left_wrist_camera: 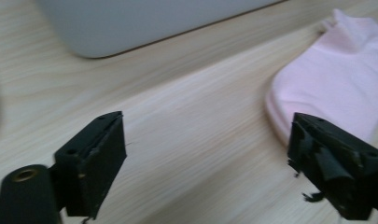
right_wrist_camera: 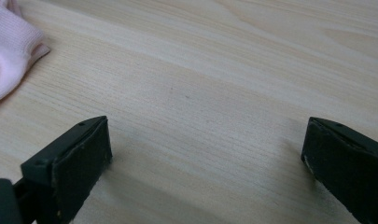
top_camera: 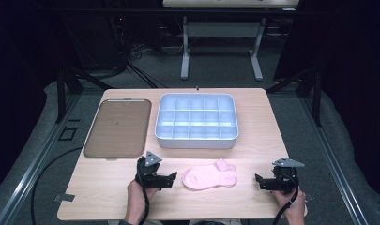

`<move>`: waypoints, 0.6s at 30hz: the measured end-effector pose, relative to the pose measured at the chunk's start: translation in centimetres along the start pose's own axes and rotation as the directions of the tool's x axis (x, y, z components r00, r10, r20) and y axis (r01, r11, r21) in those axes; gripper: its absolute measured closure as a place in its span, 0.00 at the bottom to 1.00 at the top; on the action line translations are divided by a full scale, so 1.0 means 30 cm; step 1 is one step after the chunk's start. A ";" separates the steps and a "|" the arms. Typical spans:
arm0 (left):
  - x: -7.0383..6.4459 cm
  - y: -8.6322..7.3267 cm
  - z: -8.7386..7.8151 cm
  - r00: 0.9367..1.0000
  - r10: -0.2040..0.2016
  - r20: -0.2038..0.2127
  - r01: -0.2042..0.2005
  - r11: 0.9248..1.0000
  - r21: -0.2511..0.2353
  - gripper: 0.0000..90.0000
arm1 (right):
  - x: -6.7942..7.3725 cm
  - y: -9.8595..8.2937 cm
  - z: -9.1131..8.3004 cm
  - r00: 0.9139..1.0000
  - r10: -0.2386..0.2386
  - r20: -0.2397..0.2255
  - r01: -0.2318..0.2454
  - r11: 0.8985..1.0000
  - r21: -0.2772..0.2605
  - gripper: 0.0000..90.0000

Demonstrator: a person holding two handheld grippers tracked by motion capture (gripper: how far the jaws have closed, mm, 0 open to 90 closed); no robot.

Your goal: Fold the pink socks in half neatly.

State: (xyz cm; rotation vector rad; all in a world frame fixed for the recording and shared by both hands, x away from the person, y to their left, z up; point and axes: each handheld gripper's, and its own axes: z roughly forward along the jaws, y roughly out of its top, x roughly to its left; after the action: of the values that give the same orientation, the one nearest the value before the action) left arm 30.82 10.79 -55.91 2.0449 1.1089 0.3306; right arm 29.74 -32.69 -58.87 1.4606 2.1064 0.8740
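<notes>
On the desk (top_camera: 253,122), near its front edge, a pink sock (top_camera: 210,177) lies between the wide-open, empty left gripper (top_camera: 173,177) and right gripper (top_camera: 257,180).

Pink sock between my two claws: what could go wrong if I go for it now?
1. The sock lies flat on the table, so the open left claw may scrape wood or pinch only one thin layer.
2. The right claw, also open, sits farther from the sock's cuff; closing from there would likely miss.
3. The divided bin stands just behind; a lifted sock could catch its front wall.
</notes>
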 end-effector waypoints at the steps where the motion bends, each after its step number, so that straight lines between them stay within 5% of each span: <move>1: 0.000 0.000 0.000 1.000 0.000 0.000 0.000 1.000 0.000 0.19 | 0.000 0.000 0.000 1.000 0.000 0.000 0.000 1.000 0.000 0.01; 5: -0.055 0.008 0.049 0.998 0.033 0.058 -0.035 0.999 0.035 0.35 | 0.001 -0.001 0.001 1.000 0.004 0.003 -0.004 1.000 -0.007 0.02; 11: -0.072 -0.001 0.090 0.996 0.045 0.079 -0.051 0.996 0.071 0.57 | 0.002 -0.002 0.000 1.000 0.004 0.005 -0.004 1.000 -0.011 0.02; 18: -0.092 -0.020 0.095 0.992 0.052 0.113 -0.059 0.997 0.056 0.82 | 0.001 -0.002 0.000 1.000 0.002 0.007 -0.002 1.000 -0.010 0.03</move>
State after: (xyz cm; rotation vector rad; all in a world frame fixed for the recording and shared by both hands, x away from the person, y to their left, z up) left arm 30.38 7.33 -57.91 2.1220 1.0060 0.2110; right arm 29.68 -32.66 -58.91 1.4587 2.0928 0.8777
